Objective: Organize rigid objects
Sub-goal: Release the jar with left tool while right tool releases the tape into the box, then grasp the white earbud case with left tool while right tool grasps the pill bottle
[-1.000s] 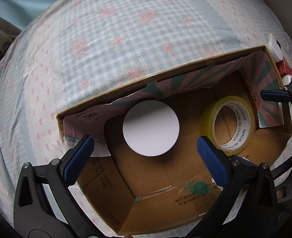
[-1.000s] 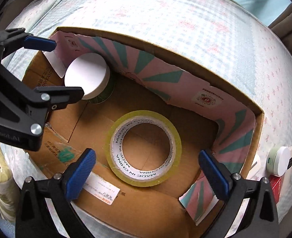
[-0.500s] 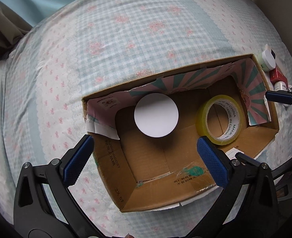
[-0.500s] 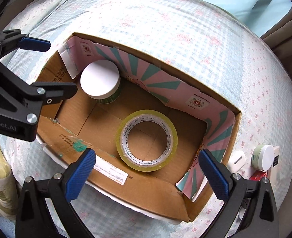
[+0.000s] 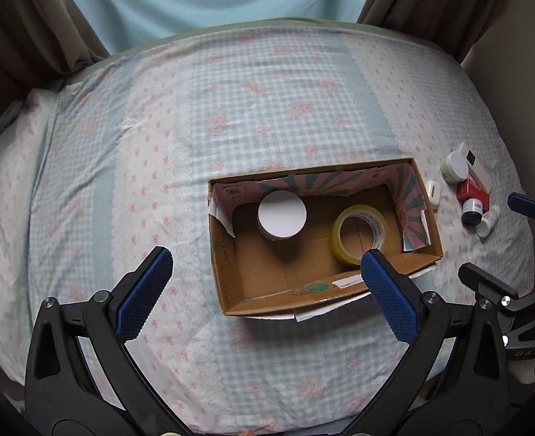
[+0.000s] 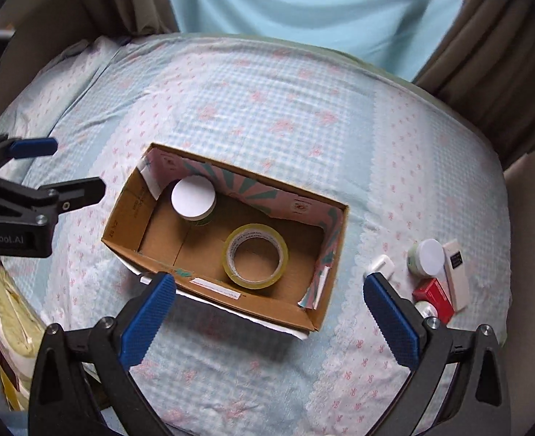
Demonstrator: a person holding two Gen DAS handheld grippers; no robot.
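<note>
Both the left gripper (image 5: 265, 272) and right gripper (image 6: 269, 301) hang spread wide and empty above the cardboard box (image 6: 209, 292), frame centre. The tape roll (image 6: 256, 260) lies inside; small jars and bottles (image 6: 431, 272) wait lower right, tightly clustered, so a grab may topple neighbours.

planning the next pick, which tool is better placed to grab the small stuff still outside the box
Right, probably. The leftover pile, with the white-lidded jar and red box, lies right of the cardboard box, just beyond the open right tool. The open left tool sits on the box's far side.
</note>
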